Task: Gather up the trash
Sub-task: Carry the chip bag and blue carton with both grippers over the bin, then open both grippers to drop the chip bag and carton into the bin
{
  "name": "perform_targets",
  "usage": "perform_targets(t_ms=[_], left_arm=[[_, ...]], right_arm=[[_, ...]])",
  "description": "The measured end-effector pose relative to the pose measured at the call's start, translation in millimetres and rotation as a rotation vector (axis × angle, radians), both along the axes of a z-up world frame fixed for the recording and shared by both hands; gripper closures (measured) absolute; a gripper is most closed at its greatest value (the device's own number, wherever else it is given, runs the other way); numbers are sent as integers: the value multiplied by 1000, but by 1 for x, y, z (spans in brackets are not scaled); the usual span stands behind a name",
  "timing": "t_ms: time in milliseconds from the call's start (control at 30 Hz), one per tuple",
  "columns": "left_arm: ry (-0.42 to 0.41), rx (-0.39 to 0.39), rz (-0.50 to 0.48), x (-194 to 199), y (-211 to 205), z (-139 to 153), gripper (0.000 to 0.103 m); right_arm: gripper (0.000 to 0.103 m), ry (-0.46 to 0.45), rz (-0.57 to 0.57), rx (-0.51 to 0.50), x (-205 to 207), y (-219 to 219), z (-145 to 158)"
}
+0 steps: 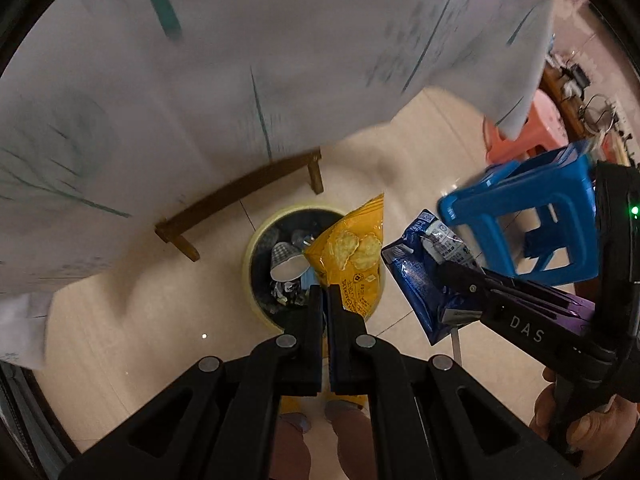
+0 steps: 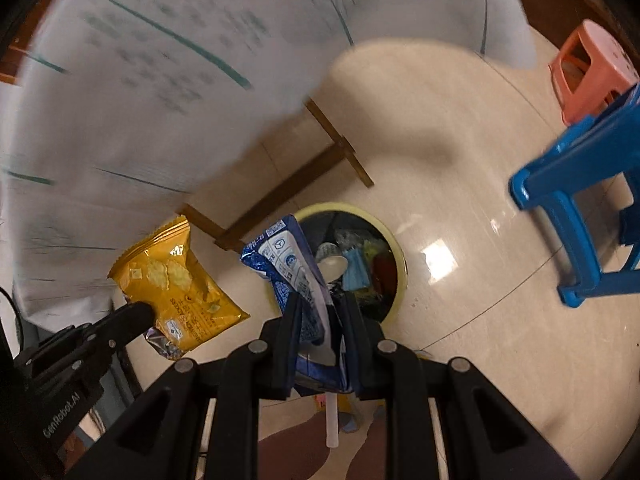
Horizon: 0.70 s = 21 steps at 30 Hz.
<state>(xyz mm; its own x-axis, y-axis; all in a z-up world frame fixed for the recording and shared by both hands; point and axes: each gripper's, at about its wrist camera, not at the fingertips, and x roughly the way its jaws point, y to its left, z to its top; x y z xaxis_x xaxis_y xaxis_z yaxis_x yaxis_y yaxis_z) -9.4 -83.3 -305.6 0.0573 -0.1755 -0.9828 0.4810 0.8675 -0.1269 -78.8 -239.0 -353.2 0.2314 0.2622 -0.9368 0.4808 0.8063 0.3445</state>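
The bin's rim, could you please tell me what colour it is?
Pale yellow; the bin rim shows best in the right wrist view.

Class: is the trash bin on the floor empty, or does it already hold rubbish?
Holds rubbish: the trash bin contains a paper cup and wrappers.

Yellow snack bag: crinkled foil packet (image 1: pixel 352 256) printed with round crackers, hanging in the air, pinched at one end, its sealed edge pointing away, above the bin's rim.
Blue carton: squashed blue-and-white drink carton (image 2: pixel 296 276) with small printed symbols and a white straw at its near end, clamped at its middle, tilted over the bin.
Bin: round dark waste bin with pale yellow rim (image 1: pixel 256 236) on the tiled floor, holding a paper cup (image 1: pixel 286 266), a light-blue piece and wrappers.
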Motion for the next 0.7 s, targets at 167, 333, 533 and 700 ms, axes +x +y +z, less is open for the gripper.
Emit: perform_targets(t_ms=[167,333,533,700], left_arm=[[2,20,-17,-2,-4,-51,103],[-18,48,-34,0,-11,-83,94],[-41,57,-42,4,-8,-99,52],[-65,61,-12,7,4,-99,35]], right_arm=[[83,45,-4,-21,2,8,-46],[83,82,15,-40,7,15,-83],[80,82,26,-16,17,25,-109],[66,60,49,-26,26,29,-115]])
